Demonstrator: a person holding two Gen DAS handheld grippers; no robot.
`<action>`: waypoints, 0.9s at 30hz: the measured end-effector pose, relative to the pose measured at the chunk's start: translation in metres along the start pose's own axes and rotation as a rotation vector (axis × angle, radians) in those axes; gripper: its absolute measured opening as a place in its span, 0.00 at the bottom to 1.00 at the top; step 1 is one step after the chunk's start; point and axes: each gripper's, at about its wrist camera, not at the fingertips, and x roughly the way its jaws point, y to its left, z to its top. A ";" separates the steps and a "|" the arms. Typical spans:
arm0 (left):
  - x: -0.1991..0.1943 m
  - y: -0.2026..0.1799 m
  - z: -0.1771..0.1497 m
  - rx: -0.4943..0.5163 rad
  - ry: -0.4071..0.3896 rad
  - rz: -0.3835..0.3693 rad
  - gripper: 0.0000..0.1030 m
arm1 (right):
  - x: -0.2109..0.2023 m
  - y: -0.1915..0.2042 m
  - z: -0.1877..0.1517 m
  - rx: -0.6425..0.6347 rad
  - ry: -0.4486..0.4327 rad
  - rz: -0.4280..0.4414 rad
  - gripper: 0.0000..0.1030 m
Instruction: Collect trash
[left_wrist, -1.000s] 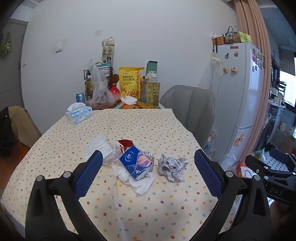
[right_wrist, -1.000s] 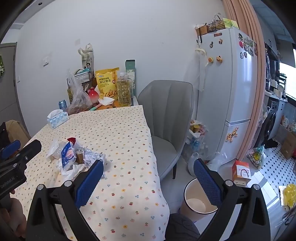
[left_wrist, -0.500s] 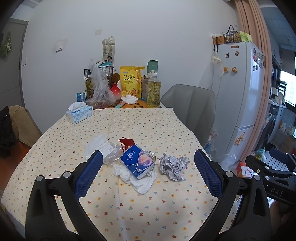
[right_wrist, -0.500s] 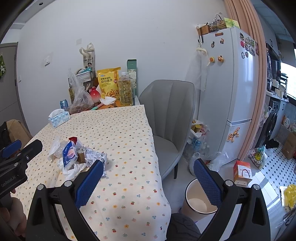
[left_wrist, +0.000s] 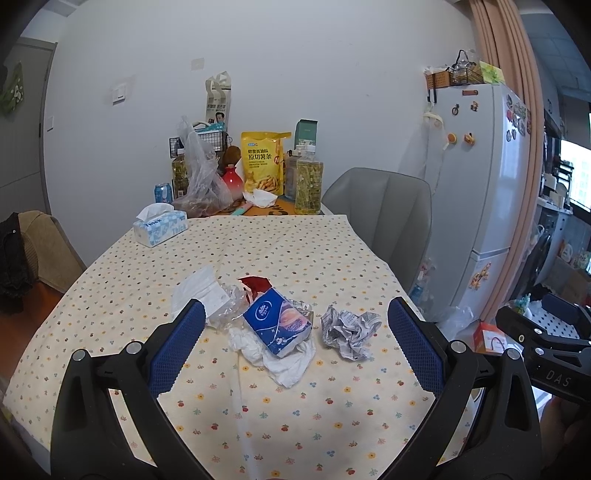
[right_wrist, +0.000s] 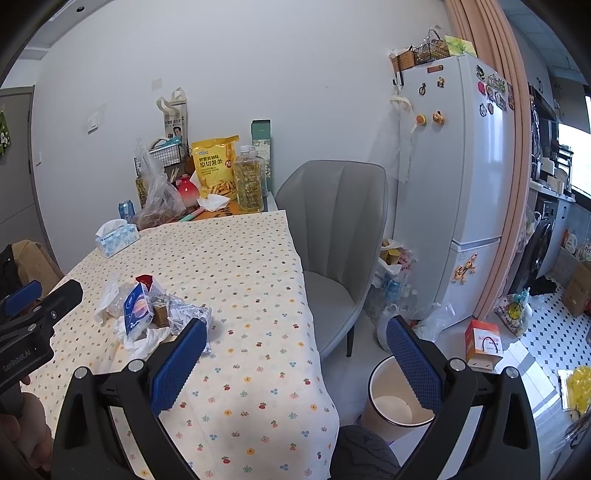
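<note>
A small heap of trash lies mid-table on the flowered tablecloth (left_wrist: 295, 236): a blue tissue pack (left_wrist: 277, 320) tilted on a crumpled white tissue (left_wrist: 284, 360), with balled printed paper (left_wrist: 349, 330) just beside it at three o'clock and clear plastic wrap (left_wrist: 227, 308) at nine o'clock. The left gripper (left_wrist: 295, 343) hangs near the heap, jaws spread wide and empty. The right gripper (right_wrist: 295, 356), likewise released, holds nothing beside the table edge, with the waste bin (right_wrist: 397, 408) at its four o'clock.

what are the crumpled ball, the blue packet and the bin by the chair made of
Crumpled ball: looks like printed paper, matte, with sharp creases and grey text.
Blue packet: probably a soft plastic-film tissue pack, glossy, with printed art.
Bin: smooth cream wall and rim, likely plastic, though that can't be confirmed.
</note>
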 end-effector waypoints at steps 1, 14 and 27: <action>0.000 0.001 0.000 -0.001 0.000 0.000 0.95 | 0.000 0.000 0.000 -0.001 -0.001 0.000 0.93; -0.001 -0.002 0.002 0.005 -0.001 -0.001 0.95 | -0.001 -0.003 0.002 0.002 -0.003 -0.001 0.93; 0.000 -0.002 0.002 0.001 0.003 0.003 0.95 | -0.003 -0.003 0.003 -0.004 -0.013 -0.001 0.93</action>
